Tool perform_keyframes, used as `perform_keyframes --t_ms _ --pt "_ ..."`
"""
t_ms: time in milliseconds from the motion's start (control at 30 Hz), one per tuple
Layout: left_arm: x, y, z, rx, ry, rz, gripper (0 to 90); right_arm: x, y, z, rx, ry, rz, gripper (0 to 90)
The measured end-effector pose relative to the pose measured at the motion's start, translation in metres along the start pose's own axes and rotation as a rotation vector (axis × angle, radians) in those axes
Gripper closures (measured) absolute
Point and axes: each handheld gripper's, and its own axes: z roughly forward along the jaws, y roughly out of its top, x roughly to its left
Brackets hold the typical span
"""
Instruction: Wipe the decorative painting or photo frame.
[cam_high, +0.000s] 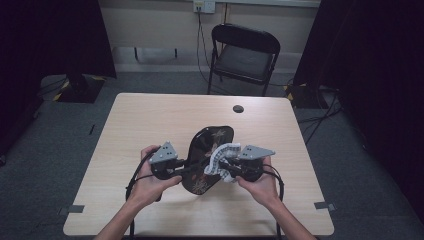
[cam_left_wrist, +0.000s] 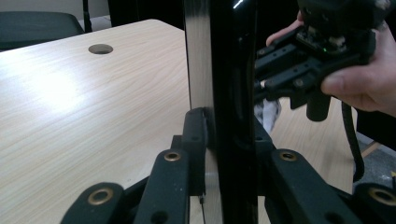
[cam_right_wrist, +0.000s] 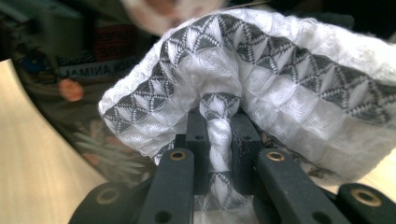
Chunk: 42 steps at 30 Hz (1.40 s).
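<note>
A glossy black oval tray (cam_high: 207, 145) with a gold flower pattern is held tilted above the table. My left gripper (cam_high: 187, 165) is shut on its left rim; in the left gripper view the tray's edge (cam_left_wrist: 231, 93) stands upright between the pads (cam_left_wrist: 195, 135). My right gripper (cam_high: 222, 167) is shut on a white cloth (cam_high: 222, 157) with grey triangle bands, pressed against the tray's face. In the right gripper view the bunched cloth (cam_right_wrist: 219, 126) is pinched between the jaws and the tray's patterned surface (cam_right_wrist: 93, 140) lies behind it.
The wooden table (cam_high: 150, 125) has a round cable hole (cam_high: 238, 108) near its far edge. A black folding chair (cam_high: 243, 55) stands beyond the table. Dark curtains hang at both sides.
</note>
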Motion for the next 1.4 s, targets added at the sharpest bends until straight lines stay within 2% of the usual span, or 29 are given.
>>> perform_keyframes --t_ms 100,167,433,667,733,900,1000,1133,1333,1400 --pt "0.000 0.000 0.000 -0.001 0.001 0.000 75.8 0.007 0.001 0.003 0.004 0.035 -0.026 81.1" --pt "0.000 0.000 0.000 -0.004 -0.002 -0.002 75.7 0.009 0.002 0.002 0.006 0.030 -0.037 80.8" --pt "0.001 0.000 0.000 -0.009 -0.009 -0.004 75.2 -0.004 -0.001 -0.001 -0.014 -0.024 0.001 81.1" --pt "0.000 0.000 0.000 0.002 -0.011 -0.002 73.8 0.005 -0.003 0.004 0.009 0.020 -0.023 81.1" --pt "0.000 0.000 0.000 0.000 -0.008 0.000 73.7 0.005 -0.002 0.004 0.006 0.016 -0.031 81.2" --pt "0.000 0.001 0.000 -0.002 -0.014 0.001 72.9 -0.005 -0.003 0.002 0.000 -0.016 0.000 81.2" --pt "-0.001 0.002 0.000 -0.015 -0.022 -0.008 71.2 -0.003 -0.004 0.003 0.005 -0.010 -0.001 81.2" --pt "-0.001 0.002 0.000 -0.021 -0.030 -0.019 69.0 0.004 -0.003 0.006 0.016 0.012 -0.030 81.1" --pt "-0.003 0.004 0.000 -0.031 -0.033 -0.023 65.1 -0.004 -0.001 0.000 0.000 -0.010 -0.007 81.1" --pt "-0.003 0.004 0.000 -0.031 -0.036 -0.023 64.3 -0.003 -0.002 0.001 0.006 -0.001 -0.007 81.0"
